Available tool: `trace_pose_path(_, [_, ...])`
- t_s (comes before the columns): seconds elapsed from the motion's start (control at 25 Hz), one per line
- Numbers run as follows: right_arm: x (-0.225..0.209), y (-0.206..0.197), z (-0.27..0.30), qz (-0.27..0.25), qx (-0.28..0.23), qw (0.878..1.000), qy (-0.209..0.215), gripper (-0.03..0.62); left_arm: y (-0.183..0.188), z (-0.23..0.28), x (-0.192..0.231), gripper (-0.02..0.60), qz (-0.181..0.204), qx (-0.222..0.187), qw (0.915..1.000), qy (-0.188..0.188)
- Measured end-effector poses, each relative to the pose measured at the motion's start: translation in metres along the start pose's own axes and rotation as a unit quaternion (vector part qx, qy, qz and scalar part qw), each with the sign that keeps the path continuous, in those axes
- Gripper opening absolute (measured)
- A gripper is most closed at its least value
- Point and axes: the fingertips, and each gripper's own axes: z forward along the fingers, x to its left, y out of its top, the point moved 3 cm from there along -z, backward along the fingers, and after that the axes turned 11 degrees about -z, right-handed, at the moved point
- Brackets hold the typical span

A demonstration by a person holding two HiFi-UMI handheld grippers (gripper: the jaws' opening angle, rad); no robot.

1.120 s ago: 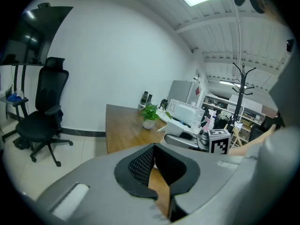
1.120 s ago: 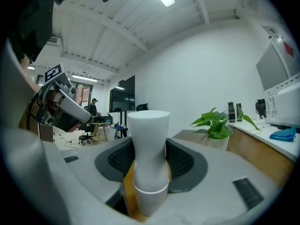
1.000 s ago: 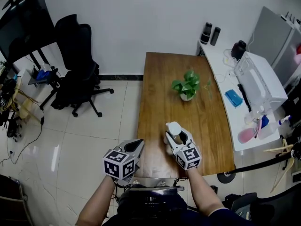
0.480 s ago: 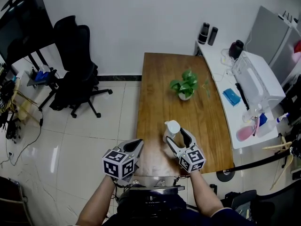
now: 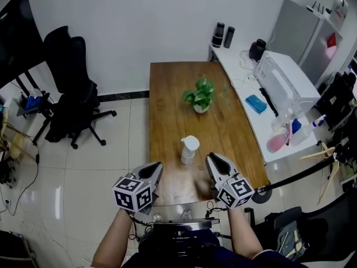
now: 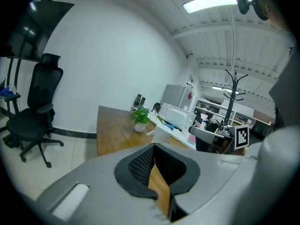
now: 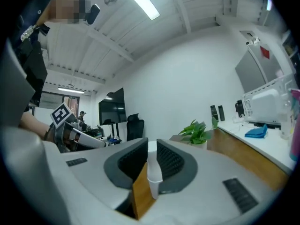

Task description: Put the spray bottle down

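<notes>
The white spray bottle [image 5: 189, 148] stands upright by itself on the wooden table [image 5: 167, 99], near its front half. My right gripper [image 5: 213, 162] hangs just right of and nearer than the bottle, clear of it. Its jaws are closing with nothing between them. In the right gripper view the bottle [image 7: 153, 172] shows some way off through the narrow gap of the gripper [image 7: 152, 146]. My left gripper [image 5: 156, 170] hovers by the table's front left corner, jaws together and empty. In its own view the left gripper [image 6: 153, 149] points along the table past the bottle [image 6: 161, 134].
A small potted plant [image 5: 199, 96] sits mid-table beyond the bottle. A white counter at the right carries a white appliance [image 5: 281, 82] and small items. A black office chair [image 5: 70, 94] stands on the tiled floor to the left.
The right gripper opened off the bottle, drew back toward me and rose, then narrowed its jaws. The bottle stayed standing on the table. The left gripper barely moved.
</notes>
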Motion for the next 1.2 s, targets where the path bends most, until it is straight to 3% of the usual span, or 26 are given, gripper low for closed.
trace_pose_path(0.24, [0.004, 0.033, -0.009, -0.028, -0.006, 1.0, -0.006, 0.024, 0.006, 0.005, -0.014, 0.006, 0.01, 0.001, 0.9997, -0.023])
trace_pose_path(0.52, [-0.002, 0.054, -0.019, -0.009, -0.02, 1.0, -0.011, 0.005, 0.011, 0.01, -0.026, 0.006, 0.019, 0.001, 0.9991, -0.038])
trace_pose_path(1.2, [-0.006, 0.044, -0.01, 0.021, -0.002, 1.0, -0.015, 0.003, 0.02, 0.012, -0.022, 0.006, 0.023, -0.004, 0.999, -0.039])
